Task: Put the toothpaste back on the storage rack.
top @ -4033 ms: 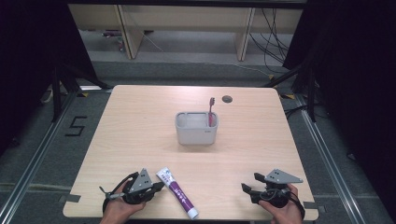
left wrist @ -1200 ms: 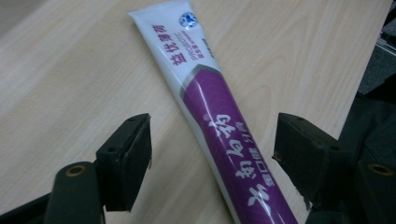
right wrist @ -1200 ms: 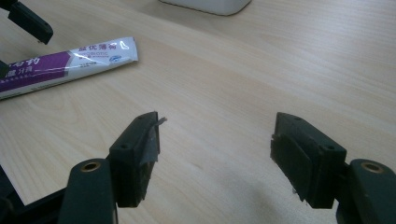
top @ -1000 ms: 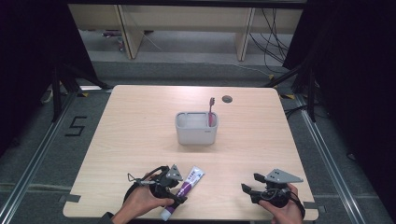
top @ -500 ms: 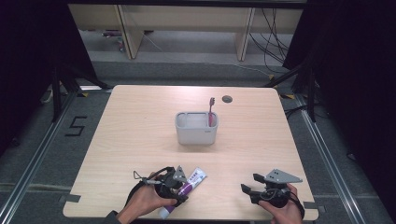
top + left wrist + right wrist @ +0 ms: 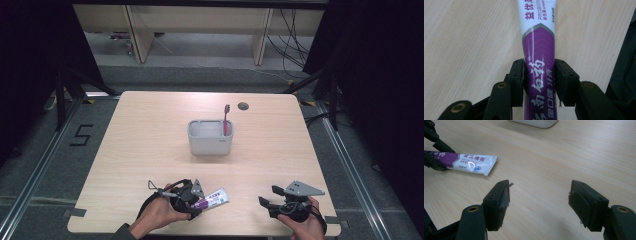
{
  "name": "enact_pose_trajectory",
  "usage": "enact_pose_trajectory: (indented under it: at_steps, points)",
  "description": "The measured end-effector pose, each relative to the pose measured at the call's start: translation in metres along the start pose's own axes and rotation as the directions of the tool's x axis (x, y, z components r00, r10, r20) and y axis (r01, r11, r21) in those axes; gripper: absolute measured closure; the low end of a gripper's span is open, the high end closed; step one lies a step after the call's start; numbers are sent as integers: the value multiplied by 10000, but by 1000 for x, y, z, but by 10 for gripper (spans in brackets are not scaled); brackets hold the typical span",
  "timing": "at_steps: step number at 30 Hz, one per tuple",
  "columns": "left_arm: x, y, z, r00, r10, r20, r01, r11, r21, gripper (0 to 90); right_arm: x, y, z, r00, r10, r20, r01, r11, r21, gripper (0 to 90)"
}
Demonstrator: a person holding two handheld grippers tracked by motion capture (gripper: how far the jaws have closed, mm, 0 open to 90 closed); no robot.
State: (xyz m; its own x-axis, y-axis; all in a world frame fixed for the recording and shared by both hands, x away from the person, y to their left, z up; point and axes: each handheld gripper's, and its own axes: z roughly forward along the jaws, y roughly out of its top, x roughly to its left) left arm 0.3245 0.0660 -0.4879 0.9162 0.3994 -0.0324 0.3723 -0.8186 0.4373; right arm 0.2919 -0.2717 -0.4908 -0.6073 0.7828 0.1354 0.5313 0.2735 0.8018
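Note:
A white and purple toothpaste tube point(image 6: 215, 199) lies on the wooden table near its front edge. My left gripper point(image 6: 199, 203) has just been closing its jaws, and the tube's purple part point(image 6: 537, 45) sits between them with both pads touching its sides. At the front right, my right gripper point(image 6: 268, 195) rests with its jaws wide apart and nothing between them point(image 6: 539, 192). The right gripper view has the tube point(image 6: 471, 162) off to its left. A grey holder point(image 6: 210, 145) with a red toothbrush point(image 6: 226, 117) standing in it is at the table's middle.
A dark round grommet point(image 6: 243, 105) sits in the tabletop behind the holder. The table's front edge point(image 6: 210, 233) runs just under both hands. Grey floor with a "5" mark point(image 6: 81, 135) lies to the left, shelving legs at the back.
My left hand moved right to the tube, which swung round to lie flatter across the table. The left jaws narrowed onto it. The right gripper stayed put.

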Motion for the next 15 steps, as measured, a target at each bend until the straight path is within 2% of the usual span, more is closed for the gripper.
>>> enact_pose_trajectory:
  at_steps: [2, 4, 9, 11, 12, 15]
  points:
    - [0, 2, 0, 9999, 132, 1, -132, 9998, 180, 621, 0, 0, 0, 10000, 25, -39, -26, 10000, -21, 338]
    - [0, 4, 0, 10000, 46, 19, -46, 9995, 324, 624, 0, 0, 0, 10000, 26, -43, -26, 10000, -25, 338]
    - [-1, 8, 0, 9988, 494, -73, -488, 9966, 658, 633, 0, 0, -1, 10000, 36, -2, -36, 10000, 35, 338]
    - [-1, 9, 0, 9990, 446, -9, -444, 9962, 751, 638, 1, 0, -1, 9998, 210, -52, -209, 9997, 143, 338]
    - [-1, 9, 0, 9988, 491, 6, -490, 9956, 800, 641, 0, 0, -1, 10000, 50, 3, -50, 10000, 70, 338]
    - [1, 13, 0, 9969, 773, 128, -782, 9914, 1051, 646, 0, 0, -1, 10000, 35, 35, -35, 10000, 49, 338]
